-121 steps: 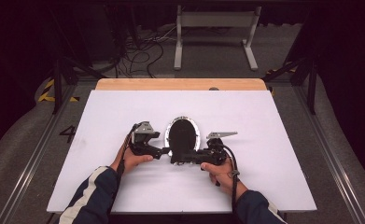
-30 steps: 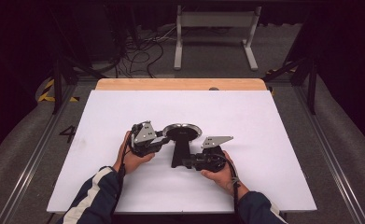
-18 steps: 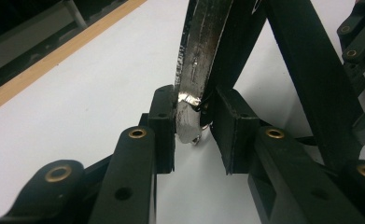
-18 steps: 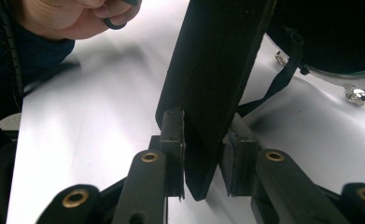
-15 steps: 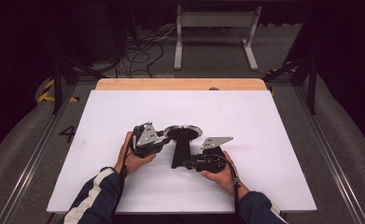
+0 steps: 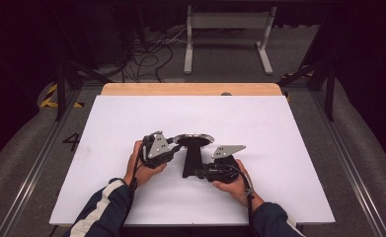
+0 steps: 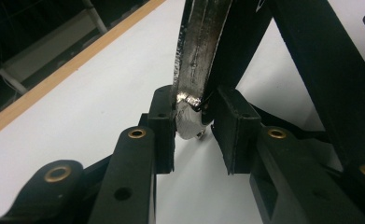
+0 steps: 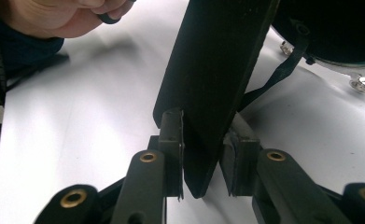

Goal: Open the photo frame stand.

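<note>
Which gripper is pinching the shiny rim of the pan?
The left gripper: its jaws pinch the pan's silvery rim. The right gripper holds the black handle.

One readable mark: the digit "4" (image 6: 72, 141), dark, on the grey floor beside the near left edge of the white table (image 6: 299, 128), well off to the left of the left gripper (image 6: 173, 147) in the high view. Yellow-and-black hazard striping (image 6: 50, 98) on the floor farther back on that same side, a sign without wording. No lettering, brand or label legible on either gripper's grey plate, nor in the two gripper views.
</note>
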`<state>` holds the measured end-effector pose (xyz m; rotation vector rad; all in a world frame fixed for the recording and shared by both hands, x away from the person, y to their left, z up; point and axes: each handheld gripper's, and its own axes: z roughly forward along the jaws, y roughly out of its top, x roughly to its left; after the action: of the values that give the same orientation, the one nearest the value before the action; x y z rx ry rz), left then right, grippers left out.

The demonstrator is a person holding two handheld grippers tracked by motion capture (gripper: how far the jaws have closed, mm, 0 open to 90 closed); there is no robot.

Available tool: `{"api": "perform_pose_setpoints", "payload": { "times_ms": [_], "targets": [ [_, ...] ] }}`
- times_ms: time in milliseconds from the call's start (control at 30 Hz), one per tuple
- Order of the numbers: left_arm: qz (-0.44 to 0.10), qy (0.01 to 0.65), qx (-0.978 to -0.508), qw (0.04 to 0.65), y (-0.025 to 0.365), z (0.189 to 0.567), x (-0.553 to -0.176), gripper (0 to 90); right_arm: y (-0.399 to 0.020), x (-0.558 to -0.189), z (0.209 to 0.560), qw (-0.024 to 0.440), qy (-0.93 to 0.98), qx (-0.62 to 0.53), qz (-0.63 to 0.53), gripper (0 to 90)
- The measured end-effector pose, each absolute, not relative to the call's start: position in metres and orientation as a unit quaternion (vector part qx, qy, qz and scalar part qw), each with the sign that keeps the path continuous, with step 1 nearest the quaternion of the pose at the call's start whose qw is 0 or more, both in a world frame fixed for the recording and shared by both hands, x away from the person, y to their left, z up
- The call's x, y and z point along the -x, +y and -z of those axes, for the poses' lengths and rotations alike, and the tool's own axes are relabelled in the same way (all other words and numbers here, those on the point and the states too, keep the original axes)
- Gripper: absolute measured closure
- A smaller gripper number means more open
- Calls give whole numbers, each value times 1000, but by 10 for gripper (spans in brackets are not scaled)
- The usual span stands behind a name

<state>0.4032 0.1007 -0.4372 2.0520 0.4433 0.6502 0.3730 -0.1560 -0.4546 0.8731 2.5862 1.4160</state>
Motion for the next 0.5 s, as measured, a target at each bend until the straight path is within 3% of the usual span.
{"api": "perform_pose_setpoints", "payload": {
  "times_ms": [500],
  "targets": [
    [-217, 197, -824, 485, 113, 437, -407, 677, -164, -367, 453, 72, 851, -278, -440, 752]
  ]
}}
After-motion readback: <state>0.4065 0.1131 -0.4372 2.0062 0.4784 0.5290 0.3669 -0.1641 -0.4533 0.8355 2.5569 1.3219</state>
